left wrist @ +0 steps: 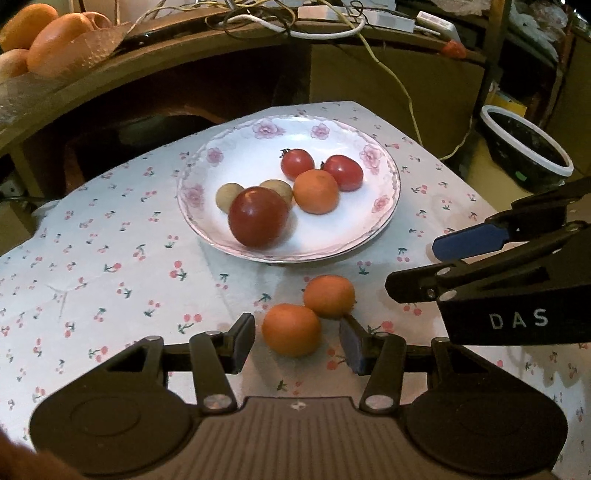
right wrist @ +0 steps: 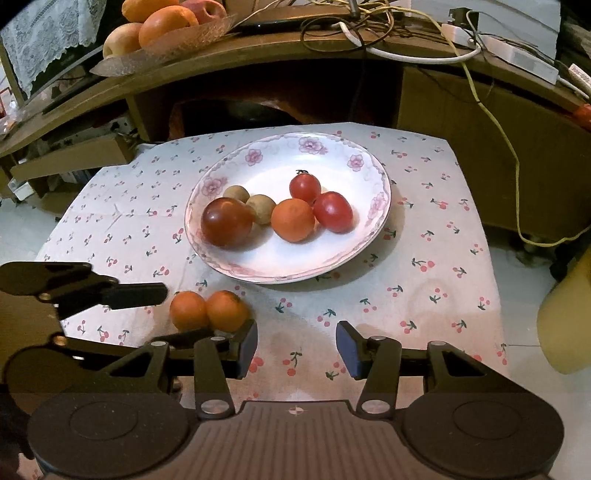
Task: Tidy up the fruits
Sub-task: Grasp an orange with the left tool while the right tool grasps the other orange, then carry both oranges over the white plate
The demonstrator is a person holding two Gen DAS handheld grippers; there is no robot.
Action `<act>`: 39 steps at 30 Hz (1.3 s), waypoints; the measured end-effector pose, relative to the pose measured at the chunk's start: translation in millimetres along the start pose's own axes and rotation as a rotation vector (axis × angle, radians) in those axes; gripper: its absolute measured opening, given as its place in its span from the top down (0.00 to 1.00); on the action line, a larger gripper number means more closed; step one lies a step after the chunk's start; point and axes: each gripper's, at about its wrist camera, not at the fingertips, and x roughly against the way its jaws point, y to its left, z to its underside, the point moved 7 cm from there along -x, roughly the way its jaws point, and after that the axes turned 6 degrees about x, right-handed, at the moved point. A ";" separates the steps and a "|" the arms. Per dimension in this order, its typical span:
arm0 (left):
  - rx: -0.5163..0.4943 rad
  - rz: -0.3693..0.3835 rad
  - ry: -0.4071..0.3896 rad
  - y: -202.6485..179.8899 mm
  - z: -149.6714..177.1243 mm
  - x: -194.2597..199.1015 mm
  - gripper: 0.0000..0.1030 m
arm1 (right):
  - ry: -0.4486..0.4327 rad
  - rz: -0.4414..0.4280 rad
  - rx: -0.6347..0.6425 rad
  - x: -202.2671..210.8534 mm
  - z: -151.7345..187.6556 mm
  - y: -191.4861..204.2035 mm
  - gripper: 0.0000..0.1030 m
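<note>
- The left gripper (left wrist: 297, 341) has its two fingers wide apart. One small orange (left wrist: 291, 329) sits on the cloth between them, but the fingers do not squeeze it.
- A second small orange (left wrist: 329, 296) touches the first one, a bit nearer the plate.
- The right gripper (right wrist: 296, 349) is open too, with only the cherry tablecloth (right wrist: 424, 229) between its fingers (nothing held).
- The flowery plate (left wrist: 255, 146) sits in the middle of the table. On it are one big dark red fruit (left wrist: 258, 216), two little red tomatoes (left wrist: 297, 164), one more orange (left wrist: 316, 191) and two small brown fruits (left wrist: 227, 196).
- A bowl of big fruit (right wrist: 166, 22) sits on the shelf behind.
</note>
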 end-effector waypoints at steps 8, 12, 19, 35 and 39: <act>0.011 -0.003 0.005 5.0 1.5 2.8 0.62 | 0.004 -0.019 -0.003 -1.3 -0.9 -0.8 0.52; 0.007 -0.016 -0.003 11.8 3.1 8.9 0.62 | -0.001 -0.039 -0.001 -2.3 -3.4 2.6 0.52; -0.016 -0.042 -0.005 25.6 7.9 20.9 0.62 | -0.004 -0.089 0.032 -10.5 -6.5 20.6 0.52; -0.023 -0.073 0.016 47.2 21.0 25.3 0.62 | 0.015 -0.192 0.136 -18.7 -6.8 60.0 0.52; -0.028 -0.068 0.019 45.7 21.8 23.9 0.62 | 0.018 -0.174 0.128 -25.2 -7.5 57.5 0.52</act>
